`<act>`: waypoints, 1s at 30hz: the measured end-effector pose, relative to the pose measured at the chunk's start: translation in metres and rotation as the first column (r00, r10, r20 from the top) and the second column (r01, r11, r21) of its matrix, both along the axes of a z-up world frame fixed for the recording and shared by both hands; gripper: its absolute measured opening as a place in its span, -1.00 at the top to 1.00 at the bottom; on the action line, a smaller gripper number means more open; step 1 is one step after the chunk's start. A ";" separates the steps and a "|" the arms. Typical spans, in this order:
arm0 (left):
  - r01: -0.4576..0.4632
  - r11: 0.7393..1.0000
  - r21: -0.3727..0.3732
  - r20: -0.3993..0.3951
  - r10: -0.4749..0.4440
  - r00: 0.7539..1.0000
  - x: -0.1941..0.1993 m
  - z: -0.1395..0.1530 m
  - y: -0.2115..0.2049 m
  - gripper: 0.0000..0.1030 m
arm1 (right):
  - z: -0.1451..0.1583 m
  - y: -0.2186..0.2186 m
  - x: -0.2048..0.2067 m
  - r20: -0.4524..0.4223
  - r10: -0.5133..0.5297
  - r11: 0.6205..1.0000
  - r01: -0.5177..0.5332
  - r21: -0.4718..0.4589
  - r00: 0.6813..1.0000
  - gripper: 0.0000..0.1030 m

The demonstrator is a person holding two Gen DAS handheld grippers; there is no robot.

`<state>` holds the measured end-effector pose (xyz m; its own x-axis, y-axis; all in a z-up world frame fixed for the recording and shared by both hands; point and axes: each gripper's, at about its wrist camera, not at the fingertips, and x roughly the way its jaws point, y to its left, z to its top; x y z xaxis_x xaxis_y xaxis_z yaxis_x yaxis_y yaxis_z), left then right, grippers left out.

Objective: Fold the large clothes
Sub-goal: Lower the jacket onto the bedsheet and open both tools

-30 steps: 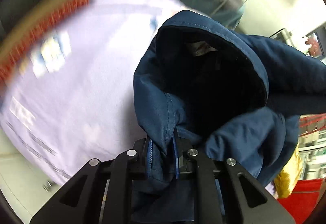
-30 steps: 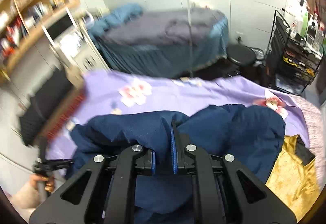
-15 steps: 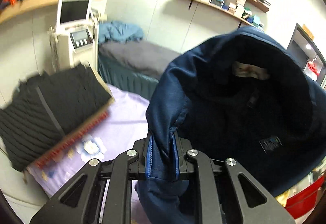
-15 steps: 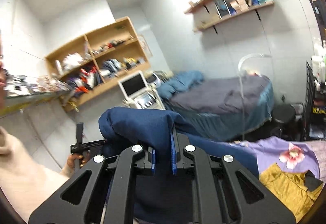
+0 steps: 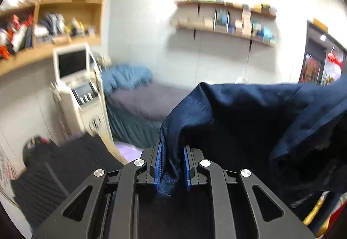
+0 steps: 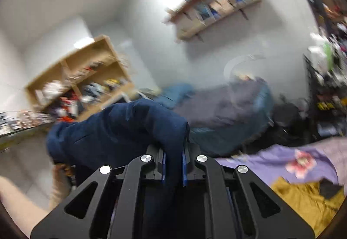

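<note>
- Navy jacket [image 5: 249,113]: held off the bed, pinched in both my grippers and hanging in the air between them; its bulk droops to the right of my left fingers and to the left of my right fingers.
- Left gripper [image 5: 171,167]: closed on a hem or edge of the jacket; a narrow fold of cloth runs up between the blue pads [image 5: 157,165] and spreads away to the right.
- Right gripper [image 6: 173,168]: closed on another bunch of the same jacket [image 6: 121,130]; the cloth mounds over the fingertips and falls off to the left.
- Deciding relation, as I judge it: the stretch of cloth from one grip to the other is the jacket's long line, roughly level, and the purple floral bedspread [image 6: 271,163] lies below and to the right of my right gripper. That side looks nearer the surface, so the lay-down probably leads from there.
- Mustard-yellow garment [image 6: 303,200]: lies on the bedspread at the lower right, near where the jacket might land; a spot beside it seems wiser than on top of it.
- Black ribbed garment [image 5: 65,165]: lies at the lower left of the left view, apart from the jacket.
- Writing: no brand, label or text can be read; the frames are blurred.
</note>
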<state>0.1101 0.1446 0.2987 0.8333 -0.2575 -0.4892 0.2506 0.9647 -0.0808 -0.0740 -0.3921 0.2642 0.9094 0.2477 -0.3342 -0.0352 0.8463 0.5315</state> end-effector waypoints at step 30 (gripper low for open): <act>0.033 0.907 0.420 -0.480 0.190 0.857 0.001 -0.377 -0.014 -0.77 | -0.351 0.146 0.066 -0.762 -0.084 0.946 -0.188 -0.263 0.642 -0.48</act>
<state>0.1107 0.1303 -0.0779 0.4533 0.1089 -0.8847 0.2054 0.9530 0.2226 -0.0078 -0.2456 -0.0865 0.2891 0.0537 -0.9558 0.2136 0.9696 0.1191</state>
